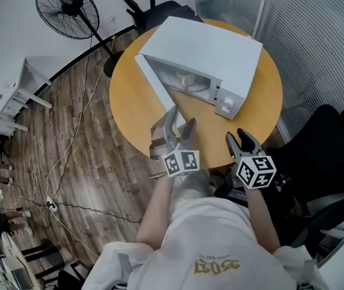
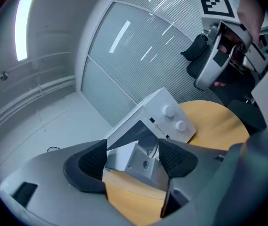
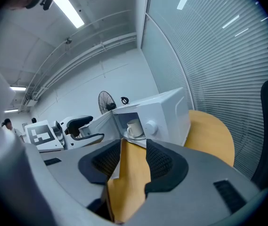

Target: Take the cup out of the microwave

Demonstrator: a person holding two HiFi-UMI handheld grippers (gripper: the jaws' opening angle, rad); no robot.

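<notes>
The left tongs (image 1: 181, 124) stand with jaws apart and clamp nothing. The free edge of the open door (image 1: 159, 89) lies just ahead of them, in line with the gap. The right tongs (image 1: 239, 139) also stand apart and empty, above the near edge of the bench (image 1: 129, 101). The cup (image 3: 134, 127) sits inside the microwave (image 1: 220, 53), ahead of the right tongs and well apart from both.

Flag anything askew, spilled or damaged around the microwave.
Nothing stands out. The microwave sits flat on the round table with its door swung open, and the cup stands upright inside. No spill shows around it.
</notes>
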